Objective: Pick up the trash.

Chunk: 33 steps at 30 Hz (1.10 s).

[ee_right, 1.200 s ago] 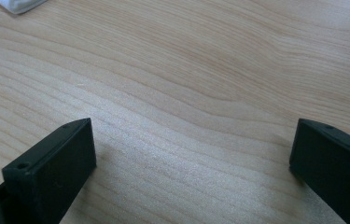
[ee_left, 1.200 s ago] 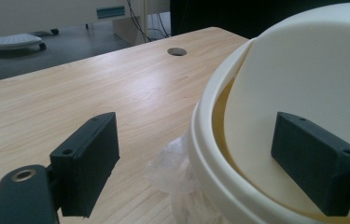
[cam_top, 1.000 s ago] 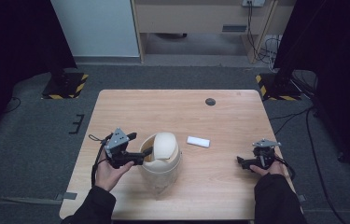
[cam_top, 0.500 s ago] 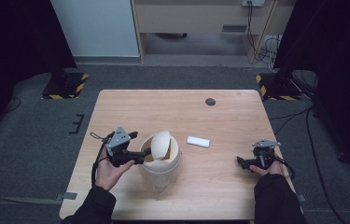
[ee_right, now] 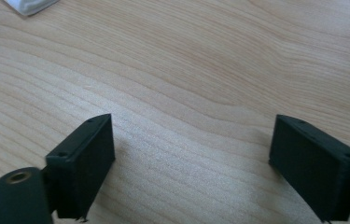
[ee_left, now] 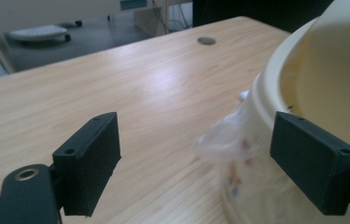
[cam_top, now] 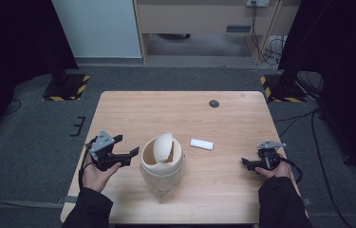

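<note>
cream swing-lid bin [cam_top: 162,159] mid-table, near edge, flap tilted open, clear liner inside. left gripper [cam_top: 129,156] jaws wide, empty, just beside bin. right gripper [cam_top: 247,164] wide open, empty, resting well apart. white block [cam_top: 201,144] lies undeposited: judged early.

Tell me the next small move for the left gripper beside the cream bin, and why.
Probably ease the left gripper right toward the bin's swing lid. Its jaws stand open just left of the rim, gripping nothing. The lid is tilted partly open, and the white block lies on the table, while the right gripper rests open, far off.
</note>
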Motion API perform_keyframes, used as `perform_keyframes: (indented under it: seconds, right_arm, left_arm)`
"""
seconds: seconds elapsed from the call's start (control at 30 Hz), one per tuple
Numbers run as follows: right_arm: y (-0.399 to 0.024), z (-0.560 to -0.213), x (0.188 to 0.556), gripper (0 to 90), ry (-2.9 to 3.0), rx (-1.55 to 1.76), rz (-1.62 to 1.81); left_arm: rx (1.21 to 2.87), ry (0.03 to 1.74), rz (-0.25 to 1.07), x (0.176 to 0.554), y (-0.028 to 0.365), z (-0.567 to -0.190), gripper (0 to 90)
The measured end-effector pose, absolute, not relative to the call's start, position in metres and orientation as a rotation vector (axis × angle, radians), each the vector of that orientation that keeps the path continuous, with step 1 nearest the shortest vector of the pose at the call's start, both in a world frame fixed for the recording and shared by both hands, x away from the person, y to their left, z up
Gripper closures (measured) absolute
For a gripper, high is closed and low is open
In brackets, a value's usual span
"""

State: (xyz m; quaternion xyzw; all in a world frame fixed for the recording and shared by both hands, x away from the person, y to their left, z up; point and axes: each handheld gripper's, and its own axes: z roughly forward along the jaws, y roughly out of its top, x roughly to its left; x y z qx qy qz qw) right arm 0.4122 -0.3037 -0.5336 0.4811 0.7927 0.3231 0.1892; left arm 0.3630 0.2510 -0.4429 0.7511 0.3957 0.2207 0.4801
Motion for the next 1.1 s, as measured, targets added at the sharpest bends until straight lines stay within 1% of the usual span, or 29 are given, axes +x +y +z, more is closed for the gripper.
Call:
perform_keyframes:
  seconds: [0.03, 0.13, 0.2, 0.3, 0.4, 0.53, 0.67, 0.8, 0.97, 1.1]
  right_arm:
    - [-0.304, -0.534, 0.412, 16.4, 2.229, 1.353, 0.908]
    - [-0.305, -0.528, 0.413, 20.5, 2.207, 1.344, 0.904]
    - [-0.305, -0.527, 0.413, 20.8, 2.198, 1.341, 0.910]
    - [-0.305, -0.519, 0.413, 23.6, 2.157, 1.318, 0.945]
    - [-0.302, -0.514, 0.413, 25.5, 2.149, 1.290, 0.976]
    - [-0.296, -0.506, 0.414, 28.6, 2.136, 1.252, 1.021]
    - [-0.290, -0.499, 0.417, 29.5, 2.126, 1.223, 1.059]
    - [-0.285, -0.494, 0.419, 30.3, 2.125, 1.199, 1.080]
    - [-0.269, -0.482, 0.426, 31.6, 2.133, 1.134, 1.134]
    - [-0.257, -0.475, 0.433, 34.9, 2.138, 1.082, 1.170]
  left_arm:
    - [1.832, 0.965, 0.538, 0.363, 0.251, -0.443, 15.7]
    - [1.868, 1.014, 0.526, 0.363, 0.262, -0.457, 15.8]
    - [1.879, 1.025, 0.521, 0.362, 0.264, -0.461, 15.9]
    - [1.949, 1.077, 0.529, 0.362, 0.275, -0.478, 16.1]
    - [1.983, 1.120, 0.516, 0.365, 0.279, -0.488, 16.2]
    - [2.034, 1.121, 0.520, 0.369, 0.278, -0.496, 16.3]
    - [2.097, 1.126, 0.494, 0.373, 0.277, -0.504, 15.8]
    - [2.124, 1.135, 0.480, 0.374, 0.276, -0.509, 15.1]
    - [2.197, 1.132, 0.462, 0.376, 0.273, -0.517, 14.0]
    - [2.229, 1.132, 0.442, 0.377, 0.271, -0.521, 13.4]
